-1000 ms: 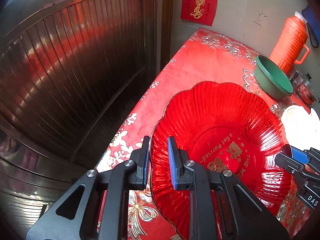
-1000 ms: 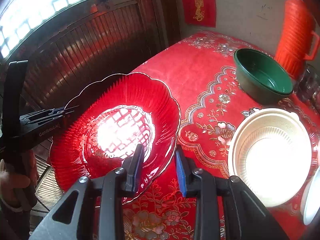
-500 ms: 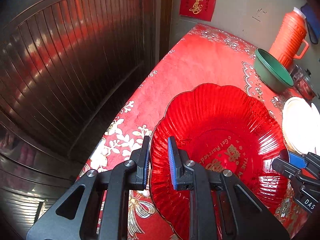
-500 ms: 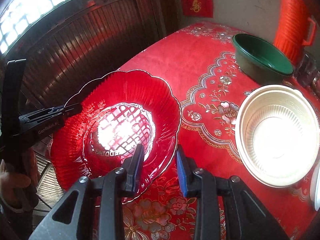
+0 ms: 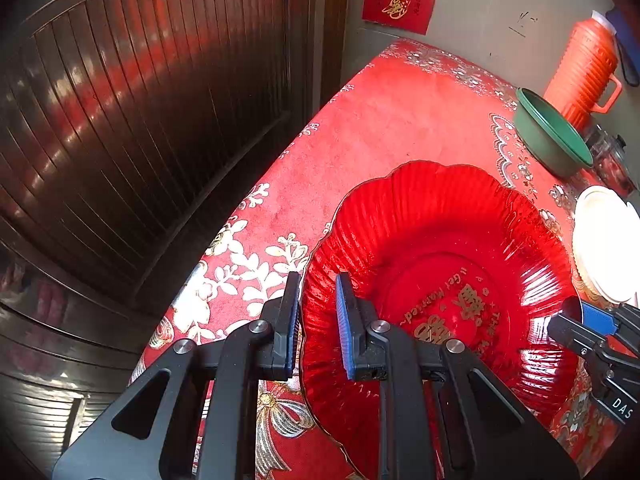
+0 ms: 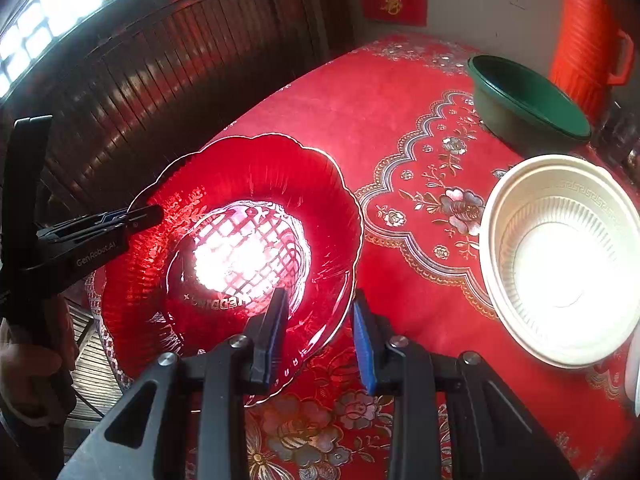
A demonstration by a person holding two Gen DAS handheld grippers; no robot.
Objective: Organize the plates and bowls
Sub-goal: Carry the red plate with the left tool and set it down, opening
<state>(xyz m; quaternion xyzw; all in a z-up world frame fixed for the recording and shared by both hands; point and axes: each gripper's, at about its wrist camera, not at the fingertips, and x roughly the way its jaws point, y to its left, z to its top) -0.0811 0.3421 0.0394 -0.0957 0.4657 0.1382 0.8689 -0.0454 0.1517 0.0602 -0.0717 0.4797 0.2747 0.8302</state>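
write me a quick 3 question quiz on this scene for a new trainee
1. True or false: the left gripper and the right gripper each pinch the rim of the red plate.
2. Which bowl stands nearest the orange flask? A) white bowl B) green bowl
3. Fill in: the tablecloth is mostly ___.

Key: 1 true; 2 B; 3 red

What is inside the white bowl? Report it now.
Nothing lies inside the white bowl: only its ribbed wall and bare bottom show. Nothing covers the inside, though glare washes out the bottom.
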